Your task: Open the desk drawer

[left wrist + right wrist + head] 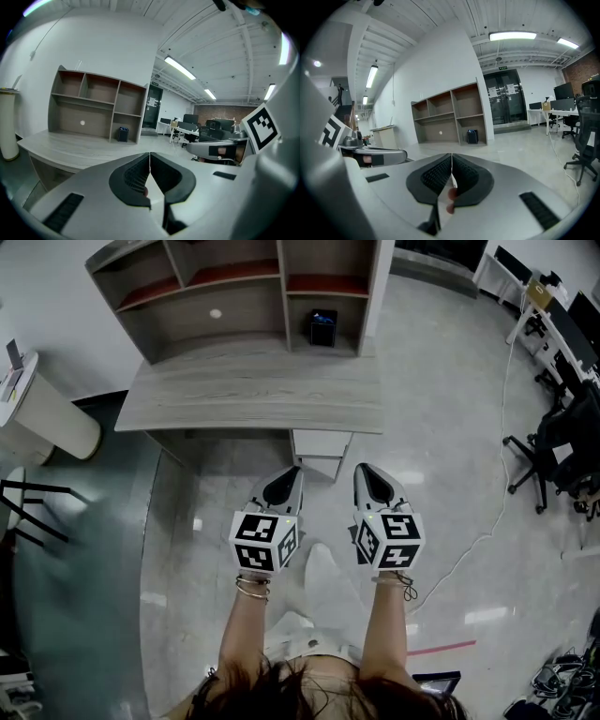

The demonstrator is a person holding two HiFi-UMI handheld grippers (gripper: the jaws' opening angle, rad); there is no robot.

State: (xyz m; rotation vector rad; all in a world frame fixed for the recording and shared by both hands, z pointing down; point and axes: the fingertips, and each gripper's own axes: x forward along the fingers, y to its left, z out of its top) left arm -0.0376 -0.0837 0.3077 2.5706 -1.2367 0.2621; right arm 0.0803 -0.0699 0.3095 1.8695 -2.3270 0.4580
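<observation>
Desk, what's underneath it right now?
Under the desk, a white drawer unit sticks out at the front edge, right of middle. The desktop covers everything further back, so the rest of the space beneath cannot be seen.

Head view: overhead, looking steeply down, desk in the upper frame. Left and right gripper views: low, nearly level, facing the desk from well apart. All three share its shelves.
</observation>
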